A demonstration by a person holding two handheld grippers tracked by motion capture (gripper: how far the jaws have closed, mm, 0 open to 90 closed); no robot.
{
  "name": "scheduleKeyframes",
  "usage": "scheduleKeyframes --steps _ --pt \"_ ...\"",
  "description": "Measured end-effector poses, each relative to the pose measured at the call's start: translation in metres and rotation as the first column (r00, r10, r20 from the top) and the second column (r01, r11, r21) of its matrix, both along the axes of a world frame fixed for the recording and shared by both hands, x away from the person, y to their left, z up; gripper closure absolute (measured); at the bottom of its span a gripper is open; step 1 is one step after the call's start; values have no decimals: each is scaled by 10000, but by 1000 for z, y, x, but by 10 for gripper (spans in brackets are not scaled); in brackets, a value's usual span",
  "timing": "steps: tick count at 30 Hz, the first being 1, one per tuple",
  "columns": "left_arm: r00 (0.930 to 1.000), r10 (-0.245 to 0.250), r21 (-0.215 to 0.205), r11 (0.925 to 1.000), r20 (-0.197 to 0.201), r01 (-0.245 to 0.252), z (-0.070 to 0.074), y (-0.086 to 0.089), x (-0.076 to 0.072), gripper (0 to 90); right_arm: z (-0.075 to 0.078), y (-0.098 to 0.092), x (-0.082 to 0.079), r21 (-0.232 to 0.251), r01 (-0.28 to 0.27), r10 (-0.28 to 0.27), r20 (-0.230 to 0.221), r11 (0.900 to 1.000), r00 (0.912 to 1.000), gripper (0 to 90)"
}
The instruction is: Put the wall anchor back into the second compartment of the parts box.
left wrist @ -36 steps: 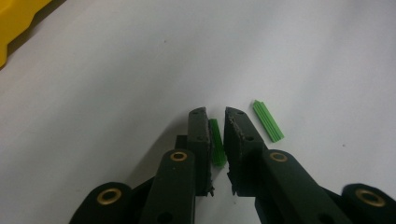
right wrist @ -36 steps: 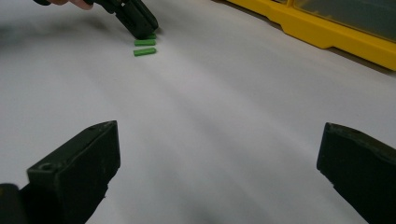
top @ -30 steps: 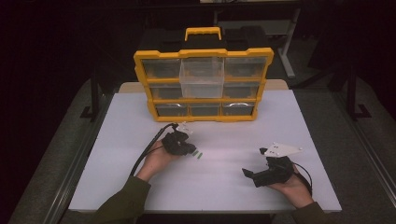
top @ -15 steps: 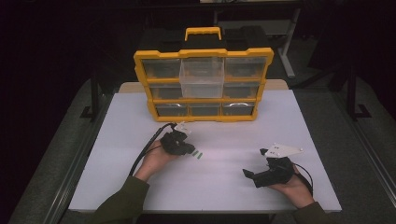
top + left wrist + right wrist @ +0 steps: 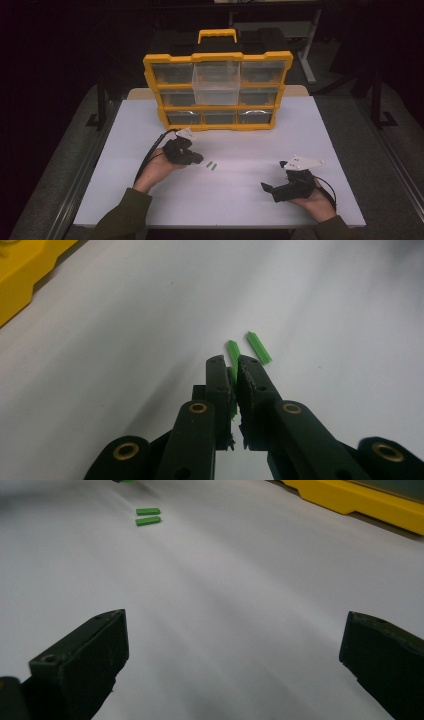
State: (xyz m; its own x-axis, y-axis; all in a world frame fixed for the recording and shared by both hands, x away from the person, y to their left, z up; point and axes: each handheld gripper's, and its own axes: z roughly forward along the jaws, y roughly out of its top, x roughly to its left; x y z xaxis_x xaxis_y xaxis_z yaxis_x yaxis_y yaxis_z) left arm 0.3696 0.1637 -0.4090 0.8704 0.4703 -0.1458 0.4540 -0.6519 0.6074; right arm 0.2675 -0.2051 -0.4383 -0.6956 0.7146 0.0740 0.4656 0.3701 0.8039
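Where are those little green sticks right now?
Two green sticks lie side by side on the white table, just right of the left gripper; its shut jaws pinch a third green piece.

Bright green little sticks (image 5: 212,165) on a plain white table (image 5: 240,195), yellow organizer (image 5: 218,90) with clear-looking, maybe greyish drawers, black grippers (image 5: 195,159).

This looks like a workshop or lab bench set up for recording. A plain white tabletop (image 5: 150,130) on a metal frame stands in a dark room, and on it sits a yellow parts organiser (image 5: 218,90) with clear drawers and a carry handle. More metal-framed furniture stands dimly behind it.
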Motion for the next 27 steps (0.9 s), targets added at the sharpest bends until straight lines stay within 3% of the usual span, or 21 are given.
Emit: scheduleKeyframes --steps 4,5,10,12,14,17,20,27 --pt "9996 214 -165 9996 -170 -217 5 7 -1 841 -2 0 0 -60 -24 24 -33 10000 10000 0" --pt "9999 95 -84 9999 -80 -95 7 10 0 840 -2 0 0 -56 -29 28 -62 10000 10000 0" --pt "9991 401 -287 9988 -107 -404 14 14 -2 840 -2 0 0 -27 -58 58 -66 10000 10000 0" --pt "9996 293 -127 9995 -48 -293 19 17 -1 840 -2 0 1 -8 -77 77 -29 10000 10000 0" --pt "9991 431 -279 9987 -28 -432 22 17 -1 840 -2 0 0 -4 -81 81 -22 10000 10000 0" --pt "9996 267 -33 9996 82 -267 29 18 0 840 -3 1 0 -6 -120 120 5 9999 9999 0" --pt "9994 347 -307 9989 50 -345 38 18 0 839 -4 2 -1 -31 -93 93 19 10000 10000 0" --pt "9999 126 -488 9987 83 -122 57 22 1 840 -3 1 -2 86 -68 68 58 9999 10000 0"
